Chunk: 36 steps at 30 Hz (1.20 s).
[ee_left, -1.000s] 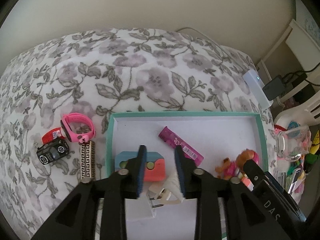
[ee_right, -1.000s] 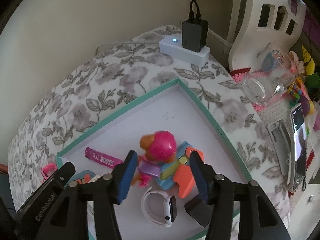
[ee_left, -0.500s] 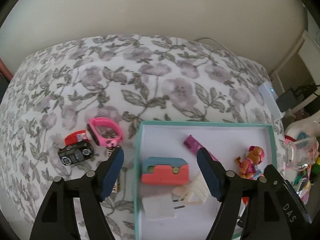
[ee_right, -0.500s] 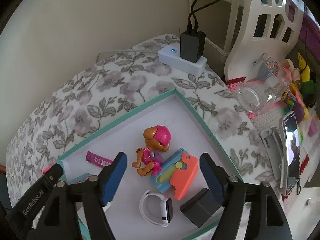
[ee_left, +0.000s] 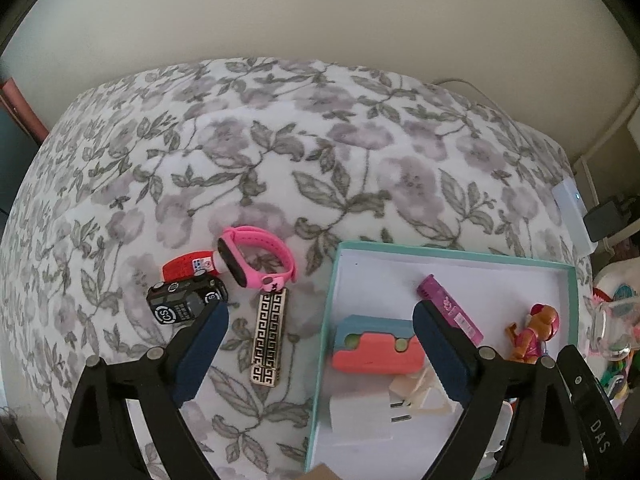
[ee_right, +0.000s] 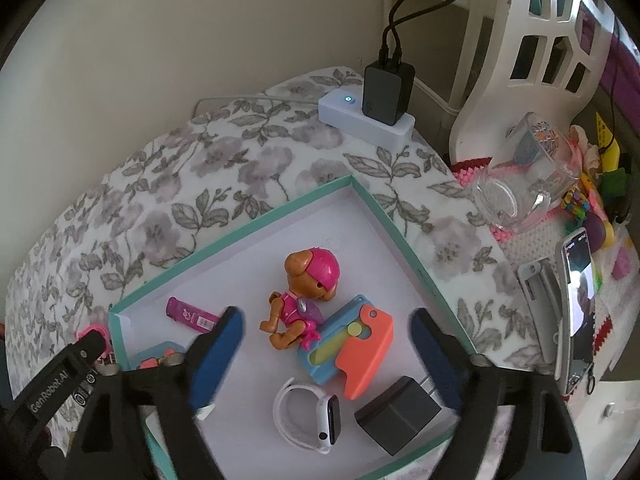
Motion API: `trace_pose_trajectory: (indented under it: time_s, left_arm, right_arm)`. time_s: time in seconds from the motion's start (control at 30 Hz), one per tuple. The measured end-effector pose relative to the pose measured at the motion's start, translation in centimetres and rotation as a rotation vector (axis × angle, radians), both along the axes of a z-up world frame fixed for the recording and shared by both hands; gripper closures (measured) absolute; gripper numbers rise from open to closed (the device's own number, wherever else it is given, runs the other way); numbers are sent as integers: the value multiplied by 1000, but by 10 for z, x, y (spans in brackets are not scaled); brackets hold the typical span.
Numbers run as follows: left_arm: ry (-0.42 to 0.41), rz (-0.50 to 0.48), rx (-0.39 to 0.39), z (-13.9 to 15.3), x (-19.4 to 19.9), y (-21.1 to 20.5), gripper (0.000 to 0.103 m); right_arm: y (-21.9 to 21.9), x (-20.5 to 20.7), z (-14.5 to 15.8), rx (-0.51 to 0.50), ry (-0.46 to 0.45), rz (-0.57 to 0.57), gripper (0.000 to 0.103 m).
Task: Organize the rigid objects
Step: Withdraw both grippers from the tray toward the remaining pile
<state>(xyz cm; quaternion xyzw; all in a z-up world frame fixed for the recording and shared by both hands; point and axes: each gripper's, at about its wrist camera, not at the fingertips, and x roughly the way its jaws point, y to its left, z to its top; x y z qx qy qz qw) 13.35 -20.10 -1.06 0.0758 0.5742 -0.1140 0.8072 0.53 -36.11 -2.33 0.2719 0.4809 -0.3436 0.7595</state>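
Note:
A teal-rimmed white box (ee_left: 326, 320) (ee_right: 240, 236) lies on the floral cover. It holds a purple tube (ee_left: 450, 306), a coral and blue case (ee_left: 378, 346), white plugs (ee_left: 360, 416), a pink dog figure (ee_right: 308, 292), a blue and orange toy (ee_right: 348, 344), a white watch (ee_right: 316, 416) and a black charger (ee_right: 396, 412). On the cover to its left lie a pink watch (ee_left: 256, 256), a black toy car (ee_left: 184, 300), a red item (ee_left: 186, 266) and a patterned bar (ee_left: 270, 338). My left gripper (ee_left: 320, 348) is open above the box's left rim. My right gripper (ee_right: 324, 360) is open above the toys.
A white power strip (ee_right: 364, 120) with a black adapter sits at the cover's far right corner. Right of the cover are a glass cup (ee_right: 520, 184), a phone (ee_right: 580, 288), small toys and a white chair (ee_right: 532, 40). A wall runs behind.
Both grippers have opened wide and pulled back and up. The left one let go inside the box and shifted left toward the loose items. The dog figure now lies free in the box.

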Motion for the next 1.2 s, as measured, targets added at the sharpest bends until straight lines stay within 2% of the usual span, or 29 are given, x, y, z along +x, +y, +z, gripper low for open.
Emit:
trace_pose_trajectory:
  time_s: [0.4, 0.67, 0.87, 1.07, 1.2]
  left_arm:
    - [-2, 24, 25, 1, 7, 18, 9]
    - [-19, 63, 60, 4, 18, 57, 9]
    - [-17, 164, 76, 3, 32, 105, 9]
    - [12, 273, 68, -6, 42, 146, 9]
    - [37, 309, 75, -14, 47, 160, 9]
  right_arm:
    - [10, 8, 3, -8, -5, 35, 0]
    - [56, 40, 12, -36, -25, 173, 0]
    - [104, 70, 19, -41, -61, 312, 0]
    - [136, 90, 18, -48, -66, 392, 0]
    - [150, 102, 15, -47, -71, 436, 0]
